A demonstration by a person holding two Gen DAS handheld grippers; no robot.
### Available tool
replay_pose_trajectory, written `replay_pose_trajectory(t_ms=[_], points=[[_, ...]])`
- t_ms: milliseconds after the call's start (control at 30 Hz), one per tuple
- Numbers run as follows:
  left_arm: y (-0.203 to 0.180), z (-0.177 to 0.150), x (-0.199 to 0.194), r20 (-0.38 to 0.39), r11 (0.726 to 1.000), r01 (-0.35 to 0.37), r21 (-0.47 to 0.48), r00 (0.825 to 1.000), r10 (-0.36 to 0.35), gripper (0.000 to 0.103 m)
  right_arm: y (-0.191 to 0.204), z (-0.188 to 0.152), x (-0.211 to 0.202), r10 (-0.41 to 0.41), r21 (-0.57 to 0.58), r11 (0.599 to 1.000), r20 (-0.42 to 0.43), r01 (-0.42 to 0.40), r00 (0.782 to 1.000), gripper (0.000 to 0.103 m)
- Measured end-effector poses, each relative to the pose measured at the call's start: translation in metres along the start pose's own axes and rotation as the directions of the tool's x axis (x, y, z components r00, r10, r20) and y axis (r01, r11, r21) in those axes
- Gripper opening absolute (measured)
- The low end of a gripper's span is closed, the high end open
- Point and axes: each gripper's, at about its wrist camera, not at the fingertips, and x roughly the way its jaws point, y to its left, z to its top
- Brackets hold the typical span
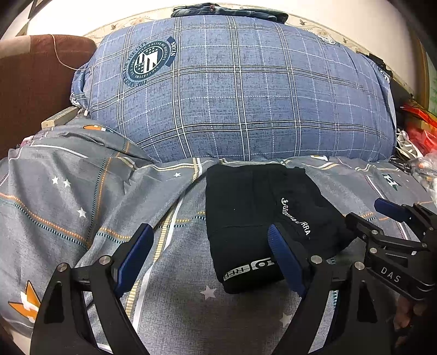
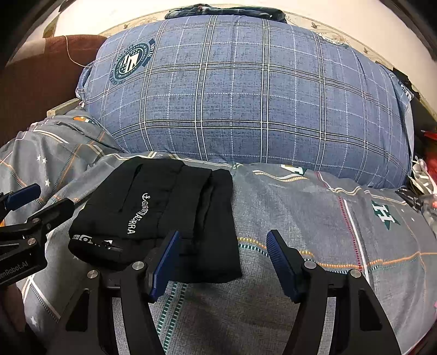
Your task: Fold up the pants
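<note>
Black pants (image 1: 245,215), folded into a compact rectangle with white lettering, lie on the grey patterned bedsheet (image 1: 82,196). My left gripper (image 1: 210,230) is open just in front of them. Its right finger (image 1: 284,256) overlaps the bundle's near end and its left finger is over bare sheet. My right gripper (image 1: 367,213) shows at the pants' right side. In the right wrist view the pants (image 2: 164,207) lie left of centre. My right gripper (image 2: 224,236) is open at their near right corner, nothing pressed between its pads. My left gripper (image 2: 45,200) enters from the left.
A big blue plaid quilt bundle (image 1: 240,90) fills the bed behind the pants, with folded jeans (image 1: 226,11) on top. A brown upholstered piece (image 1: 35,82) stands at the left. Red and white clutter (image 1: 418,133) sits at the right edge. Bare sheet (image 2: 327,232) spreads right of the pants.
</note>
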Motion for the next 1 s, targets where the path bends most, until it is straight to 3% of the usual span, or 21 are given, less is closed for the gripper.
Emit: replay_pose_trajectory(t_ms=[267,733,1000], points=[[-0.005,0.000,-0.002,0.007,0.999,0.035,0.013,0.999,-0.035,0.087,-0.002,0.000,0.000,0.005,0.001,1.000,0.001,-0.005,1.000,0.067],[0.008,-0.001,0.004,-0.012,0.998,0.017,-0.057,1.000,-0.018,0.087,-0.003,-0.001,0.003,0.004,0.003,1.000,-0.002,-0.004,1.000,0.067],[0.001,-0.002,0.007,-0.023,0.999,0.015,-0.032,1.000,-0.016,0.087,-0.001,-0.001,0.003,0.008,-0.002,1.000,-0.003,-0.008,1.000,0.067]])
